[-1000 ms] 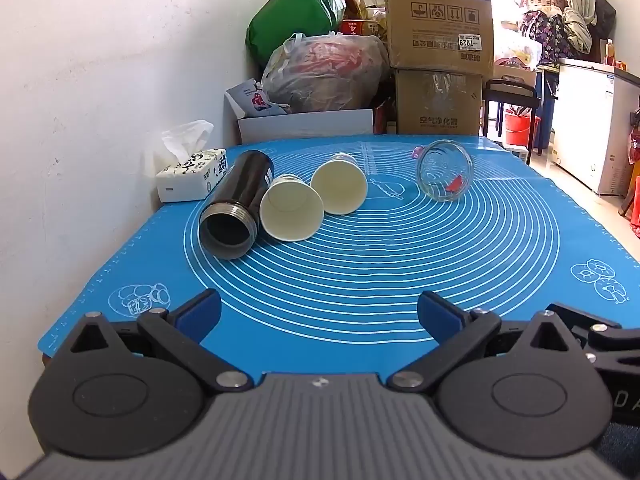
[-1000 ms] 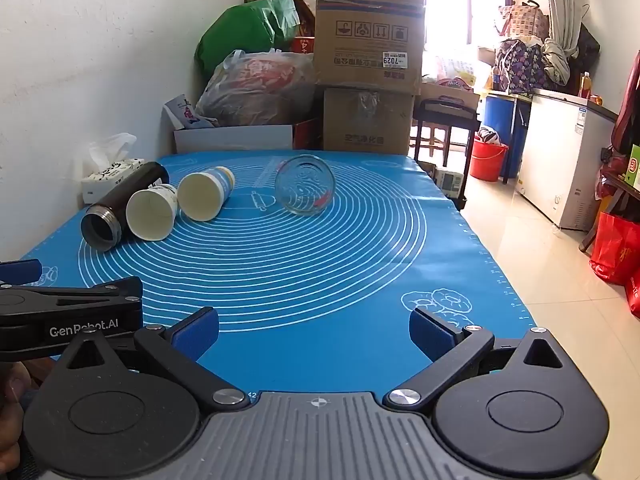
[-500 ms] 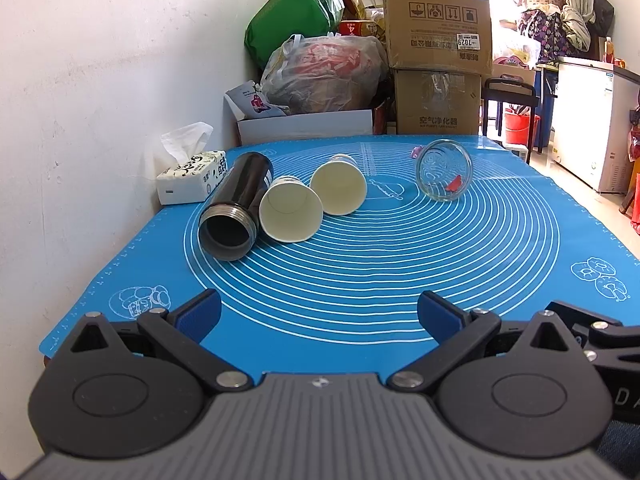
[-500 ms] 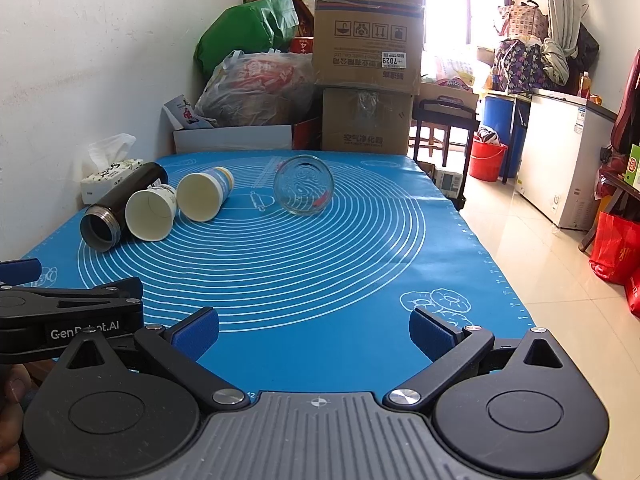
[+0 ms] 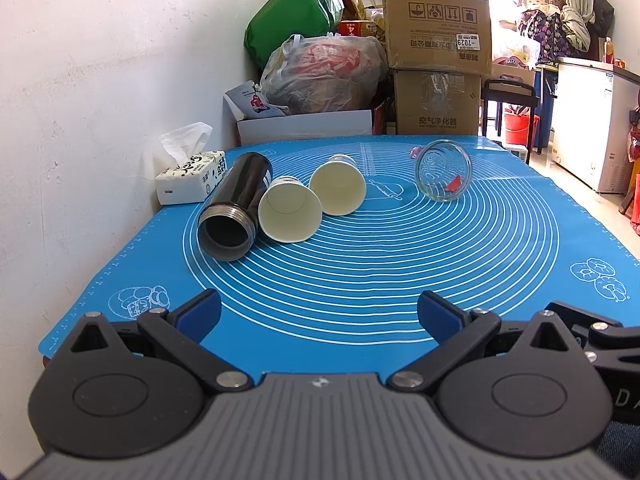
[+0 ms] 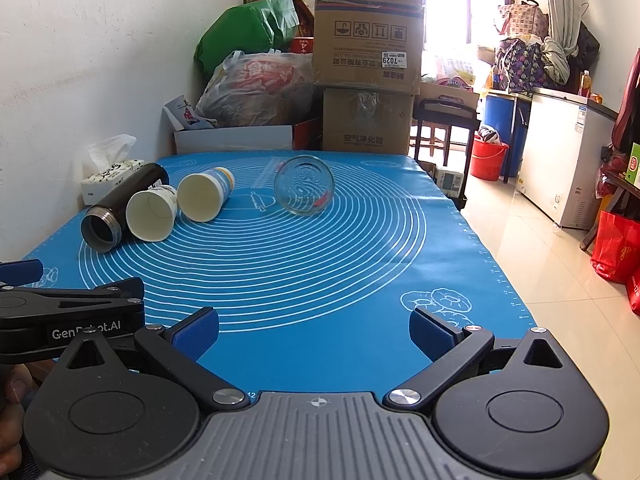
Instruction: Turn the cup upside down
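A: How many vessels lie ahead of the fingers?

B: Four, all on their sides on the blue mat (image 5: 360, 280), mouths turned toward the cameras. Two paper cups, one black flask, one glass jar.

A: Where do they sit relative to the left gripper (image 5: 319, 314)?

B: Well ahead of its tips. The black flask (image 5: 234, 208) is ahead of the left finger, farthest to that side. The first paper cup (image 5: 289, 212) lies touching or just beside the flask's mouth end. The second paper cup (image 5: 338, 190) sits just beyond it, nearer the centre line between the fingers. The glass jar (image 5: 443, 176) lies apart from the other three, ahead of the right finger, with something small and red inside.

A: And the left gripper's fingers?

B: Spread wide, blue pads apart, nothing between them.

A: The right gripper (image 6: 314, 330)?

B: Likewise released, pads wide apart over the mat's near edge, empty. From its view the glass jar lies almost straight ahead between the fingers, and both cups and the flask are off beyond its left finger.

A: Anything else?

B: One tissue box (image 5: 190, 178) against the wall past the flask, and two stacked cardboard boxes (image 5: 436, 48) behind the table's far end.
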### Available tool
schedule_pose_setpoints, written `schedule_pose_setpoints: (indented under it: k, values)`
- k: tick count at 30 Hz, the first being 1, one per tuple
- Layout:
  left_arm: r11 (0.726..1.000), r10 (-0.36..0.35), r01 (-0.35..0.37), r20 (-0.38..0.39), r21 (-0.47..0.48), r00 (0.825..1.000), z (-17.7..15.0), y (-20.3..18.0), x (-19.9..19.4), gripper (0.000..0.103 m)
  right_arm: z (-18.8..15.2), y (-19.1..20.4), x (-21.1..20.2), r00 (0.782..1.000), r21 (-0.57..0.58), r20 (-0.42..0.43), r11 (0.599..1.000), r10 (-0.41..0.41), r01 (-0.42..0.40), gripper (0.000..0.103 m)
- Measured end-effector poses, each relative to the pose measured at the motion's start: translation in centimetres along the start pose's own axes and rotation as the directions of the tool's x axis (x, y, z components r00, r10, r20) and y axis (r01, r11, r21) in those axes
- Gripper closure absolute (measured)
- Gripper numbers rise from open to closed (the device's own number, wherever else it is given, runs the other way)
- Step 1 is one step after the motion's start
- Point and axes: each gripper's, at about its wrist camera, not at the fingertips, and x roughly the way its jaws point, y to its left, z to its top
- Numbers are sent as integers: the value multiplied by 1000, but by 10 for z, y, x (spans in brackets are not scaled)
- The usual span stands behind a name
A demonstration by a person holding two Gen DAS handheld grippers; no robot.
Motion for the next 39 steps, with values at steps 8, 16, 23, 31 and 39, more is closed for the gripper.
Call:
schedule_pose_setpoints:
  k: [8, 16, 23, 31, 39]
  values:
    - [1000, 0, 0, 0, 0, 1000, 0, 0, 0, 0, 0, 0, 0, 1000, 0, 0, 1000, 0, 0, 0]
    - [1000, 3, -3, 0, 0, 1000, -1, -1, 0, 0, 0, -1, 0, 1000, 2, 0, 1000, 2, -2, 0]
    - [1000, 2, -2, -1, 1, 1000, -1, -1, 1, 0, 0, -1, 0, 1000, 3, 0, 1000, 2, -2, 0]
    - [1000, 3, -3, -4, 1, 1000, 0, -1, 1, 0, 1, 0, 1, 1000, 6, -3, 1000, 8, -8, 0]
    - [1000, 4, -4, -5, 2, 1000, 0, -1, 2, 0, 0, -1, 1, 1000, 7, -3, 1000, 8, -8, 0]
